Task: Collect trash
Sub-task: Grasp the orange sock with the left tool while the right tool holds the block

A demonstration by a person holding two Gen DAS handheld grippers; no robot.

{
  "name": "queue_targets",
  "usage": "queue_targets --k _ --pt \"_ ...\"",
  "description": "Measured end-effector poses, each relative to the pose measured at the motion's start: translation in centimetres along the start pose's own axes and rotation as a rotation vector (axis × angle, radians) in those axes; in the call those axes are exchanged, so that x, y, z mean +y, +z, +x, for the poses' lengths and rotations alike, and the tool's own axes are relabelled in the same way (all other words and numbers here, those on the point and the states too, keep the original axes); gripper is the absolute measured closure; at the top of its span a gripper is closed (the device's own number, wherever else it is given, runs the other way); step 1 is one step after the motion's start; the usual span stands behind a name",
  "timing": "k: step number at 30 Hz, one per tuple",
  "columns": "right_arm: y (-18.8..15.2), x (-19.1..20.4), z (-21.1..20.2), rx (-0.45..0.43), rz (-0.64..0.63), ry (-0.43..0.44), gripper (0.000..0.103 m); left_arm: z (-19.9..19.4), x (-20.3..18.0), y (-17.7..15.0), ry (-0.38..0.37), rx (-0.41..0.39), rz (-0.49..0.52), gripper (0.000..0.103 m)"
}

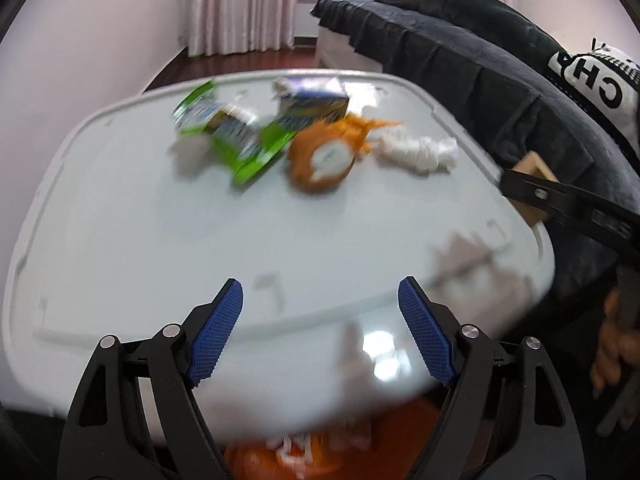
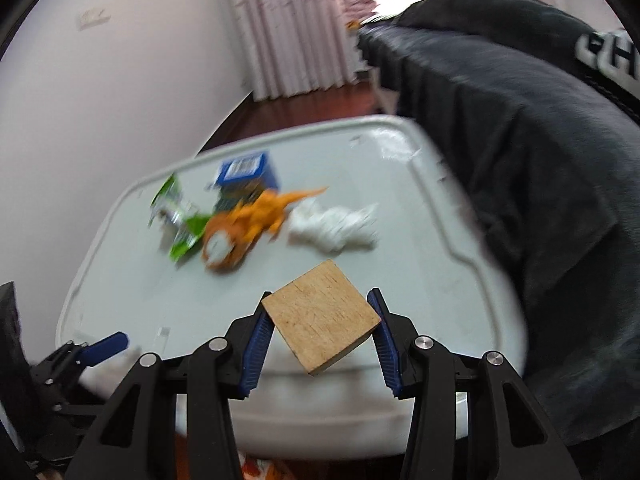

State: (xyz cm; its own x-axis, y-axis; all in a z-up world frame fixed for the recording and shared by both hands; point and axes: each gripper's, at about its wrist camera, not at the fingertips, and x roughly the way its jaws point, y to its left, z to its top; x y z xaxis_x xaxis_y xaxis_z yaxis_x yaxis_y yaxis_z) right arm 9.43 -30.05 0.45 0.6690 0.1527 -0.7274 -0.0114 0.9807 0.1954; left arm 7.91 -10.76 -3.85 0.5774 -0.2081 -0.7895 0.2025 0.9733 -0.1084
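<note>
On the white table [image 1: 160,240] lie a green wrapper [image 1: 240,140], a blue carton [image 1: 312,100], an orange peel [image 1: 324,152] and a crumpled white tissue [image 1: 416,152]. They also show in the right wrist view: wrapper [image 2: 180,216], carton [image 2: 248,172], peel [image 2: 248,224], tissue [image 2: 336,224]. My left gripper [image 1: 320,320] is open and empty above the table's near edge. My right gripper [image 2: 320,332] is shut on a square wooden block [image 2: 322,326] held above the table's near side; the block also shows in the left wrist view [image 1: 534,168].
A dark sofa [image 1: 480,80] with a black garment runs along the table's right side. Something orange [image 1: 320,448] sits below the table's near edge. A white wall and pink curtains [image 1: 240,4] stand behind. The views are motion-blurred.
</note>
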Motion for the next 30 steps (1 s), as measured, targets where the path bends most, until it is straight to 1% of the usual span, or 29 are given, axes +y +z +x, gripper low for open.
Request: queue_targets --k 4,7,10,13,15,18,20,21,22,23,25,28,30 --pt "0.8 -1.7 -1.7 -0.075 0.063 -0.006 0.056 3.4 -1.1 3.0 0.034 -0.005 0.048 0.025" --pt "1.2 -2.3 -2.2 -0.098 0.096 0.012 0.056 5.2 -1.3 4.5 0.045 0.008 0.058 0.025" --pt "1.2 -2.3 -2.3 -0.098 0.094 0.021 0.056 6.5 -1.2 6.0 0.039 -0.001 0.023 0.025" --pt "1.2 -2.0 -2.4 -0.099 0.080 0.030 0.056 7.5 -0.2 7.2 0.023 -0.015 -0.073 0.025" --pt "1.2 -1.9 -2.4 -0.103 0.080 0.036 0.056 8.3 0.3 7.6 0.023 -0.009 -0.114 0.025" --pt "1.2 -1.9 -2.3 -0.101 0.084 0.039 0.056 9.3 0.3 7.8 0.050 0.001 -0.107 0.025" --pt "1.1 -1.9 -2.2 -0.092 0.086 0.045 0.056 9.8 0.4 8.1 0.039 0.023 -0.108 0.025" --pt "1.1 -1.9 -2.1 -0.087 0.088 0.048 0.056 9.9 0.4 8.1 0.033 0.023 -0.114 0.032" --pt "1.0 -1.8 -2.1 -0.083 0.088 0.052 0.056 9.9 0.5 8.2 0.019 0.020 -0.120 0.046" --pt "1.0 -1.8 -2.0 -0.081 0.086 0.053 0.056 9.9 0.7 8.2 0.003 0.023 -0.123 0.053" --pt "1.0 -1.6 -2.0 -0.082 0.080 0.052 0.056 9.9 1.0 7.9 -0.004 0.021 -0.134 0.061" --pt "0.9 -1.6 -2.1 -0.083 0.076 0.051 0.056 9.2 0.9 7.5 -0.002 0.004 -0.116 0.067" --pt "0.9 -1.6 -1.9 -0.078 0.077 0.053 0.056 8.6 0.6 7.0 -0.007 -0.002 -0.090 0.069"
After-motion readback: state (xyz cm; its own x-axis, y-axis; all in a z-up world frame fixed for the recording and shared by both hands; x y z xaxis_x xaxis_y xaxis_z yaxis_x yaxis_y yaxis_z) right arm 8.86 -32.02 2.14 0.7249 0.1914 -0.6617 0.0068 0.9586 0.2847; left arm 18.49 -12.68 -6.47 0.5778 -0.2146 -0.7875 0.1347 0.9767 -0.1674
